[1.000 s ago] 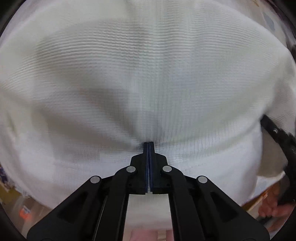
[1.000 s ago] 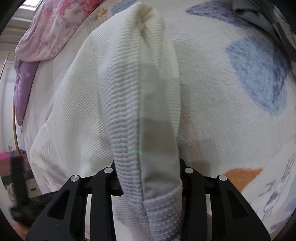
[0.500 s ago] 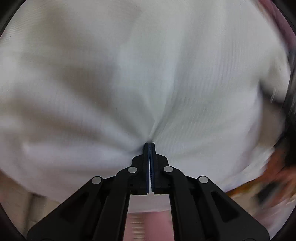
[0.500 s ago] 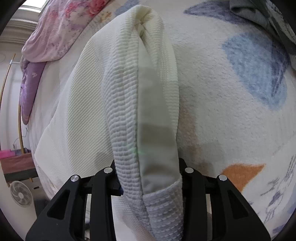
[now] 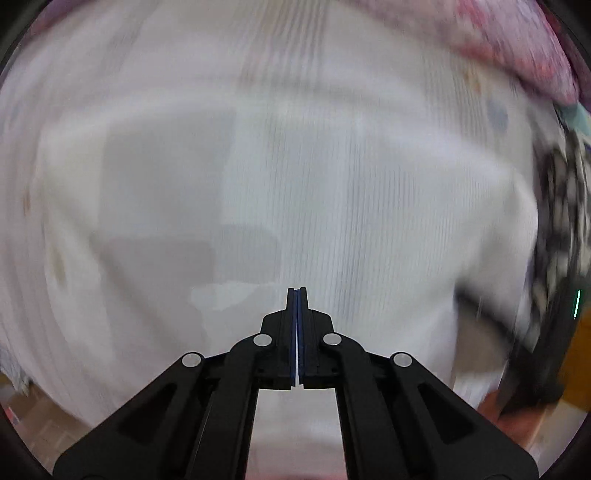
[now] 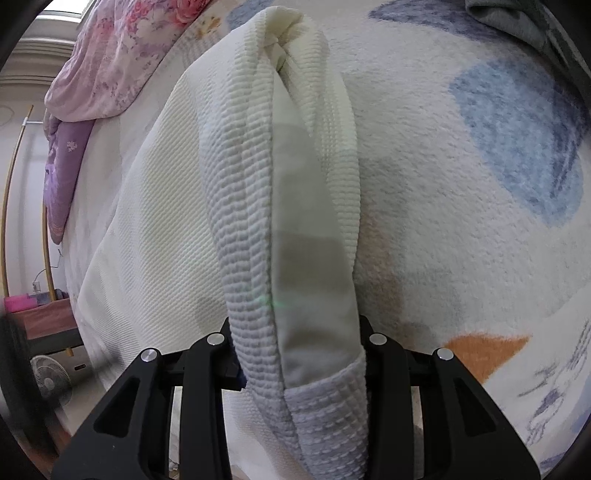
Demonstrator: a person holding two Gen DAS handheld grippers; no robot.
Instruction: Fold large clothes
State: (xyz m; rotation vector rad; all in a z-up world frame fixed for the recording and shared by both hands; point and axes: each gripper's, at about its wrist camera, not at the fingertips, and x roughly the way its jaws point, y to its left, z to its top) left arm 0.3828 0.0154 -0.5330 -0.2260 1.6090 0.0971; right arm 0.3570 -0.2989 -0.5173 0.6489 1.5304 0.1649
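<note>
A white waffle-knit garment [image 5: 332, 184] lies spread out and fills the blurred left wrist view. My left gripper [image 5: 297, 291] points straight down over it with its jaws shut; the fabric under the tips looks flat and I see none caught between them. In the right wrist view a thick rolled fold of the same garment [image 6: 251, 184] runs up from my right gripper [image 6: 295, 332]. That gripper is shut on the fold, which bulges over the jaws and hides the fingertips. The rest of the garment drapes to the left.
A fleecy bedspread [image 6: 461, 221] with blue and orange patches lies under the garment. A pink floral quilt [image 6: 122, 55] and a purple pillow [image 6: 62, 177] sit at the far left. Dark grey clothing [image 6: 517, 18] lies top right. A fan [image 6: 48, 380] stands on the floor.
The left gripper has risen and swept across the garment; the pucker of fabric at its tips is gone and the view is blurred. The right gripper holds the same fold, unmoved.
</note>
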